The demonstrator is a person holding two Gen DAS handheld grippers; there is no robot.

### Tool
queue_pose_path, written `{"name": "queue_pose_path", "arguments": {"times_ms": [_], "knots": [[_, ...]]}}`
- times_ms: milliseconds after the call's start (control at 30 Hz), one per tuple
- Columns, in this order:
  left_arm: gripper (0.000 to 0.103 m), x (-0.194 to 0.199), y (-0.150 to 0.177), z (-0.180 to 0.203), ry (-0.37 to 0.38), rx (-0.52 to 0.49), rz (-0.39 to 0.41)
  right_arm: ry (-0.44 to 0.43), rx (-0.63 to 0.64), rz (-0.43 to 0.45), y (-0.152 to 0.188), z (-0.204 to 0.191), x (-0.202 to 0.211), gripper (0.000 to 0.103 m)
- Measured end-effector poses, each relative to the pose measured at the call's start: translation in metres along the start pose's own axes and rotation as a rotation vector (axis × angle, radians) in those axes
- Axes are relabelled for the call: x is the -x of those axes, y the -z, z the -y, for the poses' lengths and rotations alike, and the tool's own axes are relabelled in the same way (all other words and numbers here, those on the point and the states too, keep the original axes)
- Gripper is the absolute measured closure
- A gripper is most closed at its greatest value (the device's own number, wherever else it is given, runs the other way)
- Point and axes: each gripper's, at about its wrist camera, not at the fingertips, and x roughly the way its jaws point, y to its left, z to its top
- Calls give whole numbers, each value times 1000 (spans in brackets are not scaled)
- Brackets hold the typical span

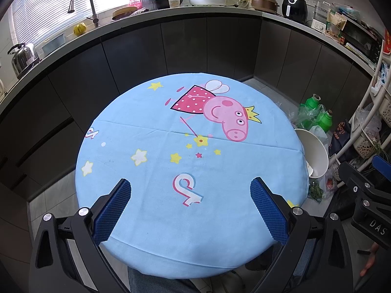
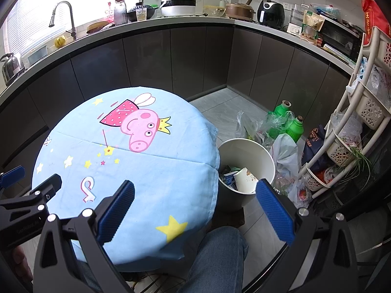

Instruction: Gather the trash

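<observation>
A white trash bin (image 2: 254,156) stands on the floor right of the round table; it holds a paper cup (image 2: 245,179) and other scraps. In the left wrist view the bin (image 1: 315,151) shows at the table's right edge. My left gripper (image 1: 190,188) is open and empty above the table's near part. My right gripper (image 2: 195,190) is open and empty above the table's right edge, left of the bin. The other gripper's body shows at the left edge of the right wrist view (image 2: 29,195) and at the right of the left wrist view (image 1: 361,188).
The table wears a blue cartoon-pig cloth (image 1: 151,151). Two green bottles (image 2: 288,119) and plastic bags (image 2: 286,153) lie on the floor behind the bin. A white basket rack (image 2: 359,112) stands at the right. A dark cabinet run with a cluttered counter (image 1: 220,12) curves behind.
</observation>
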Motion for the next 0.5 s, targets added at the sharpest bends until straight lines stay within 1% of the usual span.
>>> {"name": "queue_pose_path", "arguments": {"times_ms": [500], "knots": [[9, 1, 0, 0, -1, 0, 1, -3, 0, -4, 0, 0, 0, 4]]}}
